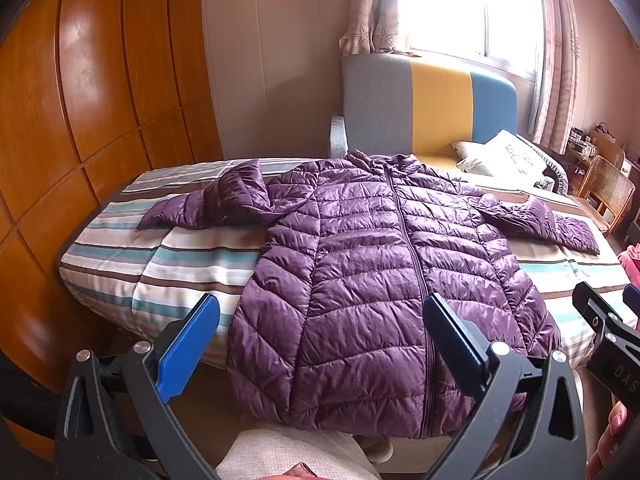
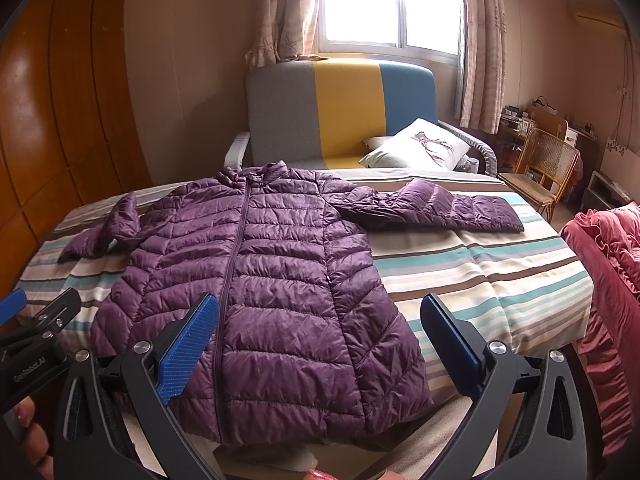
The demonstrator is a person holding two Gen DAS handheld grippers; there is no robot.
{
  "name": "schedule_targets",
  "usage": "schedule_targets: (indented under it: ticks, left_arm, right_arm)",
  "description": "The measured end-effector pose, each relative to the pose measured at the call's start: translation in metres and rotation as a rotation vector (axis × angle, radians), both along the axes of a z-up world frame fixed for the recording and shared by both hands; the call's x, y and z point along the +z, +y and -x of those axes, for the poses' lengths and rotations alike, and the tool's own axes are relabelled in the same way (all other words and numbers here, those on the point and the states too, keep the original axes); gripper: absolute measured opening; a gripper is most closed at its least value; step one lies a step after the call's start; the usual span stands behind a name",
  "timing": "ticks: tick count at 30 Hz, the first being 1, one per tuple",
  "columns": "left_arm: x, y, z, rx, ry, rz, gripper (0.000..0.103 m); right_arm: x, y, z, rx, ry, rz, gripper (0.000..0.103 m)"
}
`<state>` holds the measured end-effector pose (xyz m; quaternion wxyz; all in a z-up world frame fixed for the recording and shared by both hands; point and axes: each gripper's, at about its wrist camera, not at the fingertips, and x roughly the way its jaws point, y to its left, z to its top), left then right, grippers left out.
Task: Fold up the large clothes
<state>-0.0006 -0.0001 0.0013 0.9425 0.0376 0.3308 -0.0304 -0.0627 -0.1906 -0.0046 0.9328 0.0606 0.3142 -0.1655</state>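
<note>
A purple quilted down jacket (image 1: 360, 272) lies front up and zipped on the striped bed (image 1: 160, 264), hem toward me, both sleeves spread out. Its left sleeve (image 1: 208, 204) is bent; its right sleeve (image 2: 432, 208) lies straight. My left gripper (image 1: 320, 312) is open and empty, hovering above the hem on the jacket's left half. My right gripper (image 2: 318, 312) is open and empty above the hem on the jacket's (image 2: 256, 280) right half. The right gripper also shows at the right edge of the left wrist view (image 1: 608, 304).
A grey, yellow and blue sofa (image 2: 344, 112) with a white cushion (image 2: 420, 148) stands behind the bed (image 2: 480, 272). A wooden wardrobe (image 1: 80, 120) is at the left. A wicker chair (image 2: 544, 168) and a pink quilt (image 2: 612, 300) are at the right.
</note>
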Motion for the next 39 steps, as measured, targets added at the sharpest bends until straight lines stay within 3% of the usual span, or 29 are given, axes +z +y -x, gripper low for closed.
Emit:
schedule_targets:
  ticks: [39]
  left_arm:
    - [-0.0019,-0.0016,0.0036,-0.013,0.001,0.016,0.101]
  right_arm:
    - [-0.0017,0.0004,-0.0015,0.004,0.009,-0.002,0.100]
